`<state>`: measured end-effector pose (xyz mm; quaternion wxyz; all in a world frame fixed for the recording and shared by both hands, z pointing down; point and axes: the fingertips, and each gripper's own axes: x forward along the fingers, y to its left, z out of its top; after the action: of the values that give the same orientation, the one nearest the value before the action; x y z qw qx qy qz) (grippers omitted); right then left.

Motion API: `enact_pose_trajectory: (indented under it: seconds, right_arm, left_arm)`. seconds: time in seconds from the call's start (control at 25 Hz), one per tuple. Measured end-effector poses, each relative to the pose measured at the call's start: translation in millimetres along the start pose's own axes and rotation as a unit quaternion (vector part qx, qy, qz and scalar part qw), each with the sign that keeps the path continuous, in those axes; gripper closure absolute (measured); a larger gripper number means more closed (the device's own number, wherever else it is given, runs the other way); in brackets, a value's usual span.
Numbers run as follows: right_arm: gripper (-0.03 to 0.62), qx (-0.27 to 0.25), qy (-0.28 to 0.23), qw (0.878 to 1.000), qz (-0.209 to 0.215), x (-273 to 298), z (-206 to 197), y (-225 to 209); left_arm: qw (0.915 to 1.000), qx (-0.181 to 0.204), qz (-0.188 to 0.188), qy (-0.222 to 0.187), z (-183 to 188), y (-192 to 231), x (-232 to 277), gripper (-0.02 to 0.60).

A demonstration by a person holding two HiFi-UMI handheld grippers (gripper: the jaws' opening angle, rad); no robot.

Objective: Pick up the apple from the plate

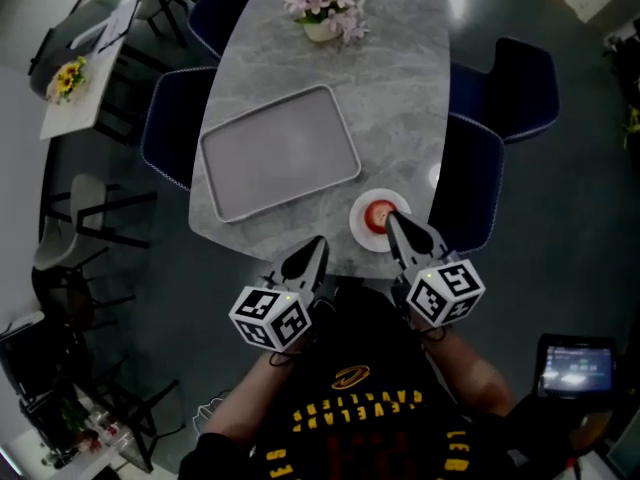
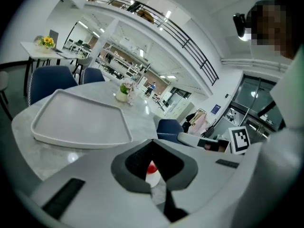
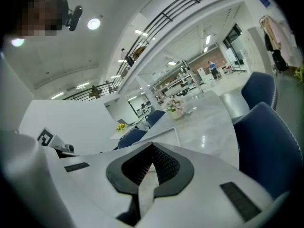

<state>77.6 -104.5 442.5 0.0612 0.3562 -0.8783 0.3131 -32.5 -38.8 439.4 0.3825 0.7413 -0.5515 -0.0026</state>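
A red apple point(image 1: 378, 215) lies on a small white plate point(image 1: 358, 220) near the front edge of the grey marble table point(image 1: 400, 118). My right gripper point(image 1: 391, 219) is shut and holds nothing. In the head view its tip overlaps the apple's right side. My left gripper point(image 1: 318, 244) is also shut and empty, at the table's front edge left of the plate. In the left gripper view the apple point(image 2: 151, 166) and plate point(image 2: 153, 178) show through the slot behind the closed jaws point(image 2: 153, 141). The right gripper view shows closed jaws point(image 3: 152, 145) and no apple.
A large grey tray point(image 1: 280, 153) lies on the table left of the plate. A pot of pink flowers point(image 1: 322, 8) stands at the far end. Dark blue chairs point(image 1: 470, 183) stand around the table. A screen point(image 1: 575, 366) glows at lower right.
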Motion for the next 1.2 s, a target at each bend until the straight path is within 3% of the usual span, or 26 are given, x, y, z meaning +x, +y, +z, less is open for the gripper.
enact_pose_trajectory:
  seconds: [0.16,0.24,0.56,1.2]
  right_arm:
    - [0.588,-0.064,-0.014,0.997,0.044,5.5,10.6,47.0]
    - [0.588,-0.095,-0.028,0.993,0.066,-1.8,13.5,71.1]
    - [0.588,-0.181,-0.052,0.976,0.109,-68.8,-20.2,150.3]
    - [0.589,-0.244,-0.128,0.955,0.109,-224.1,-57.4,228.6]
  left_arm:
    - [0.9949,0.082,0.012,-0.057,20.7,-14.6,-30.2,0.581]
    - [0.9910,0.104,0.016,-0.083,23.4,-23.6,-49.7,0.581]
    - [0.9833,0.097,0.033,-0.150,-8.6,-53.3,-136.0,0.581]
    - [0.9629,0.177,0.020,-0.203,-76.4,-158.1,-263.3,0.581]
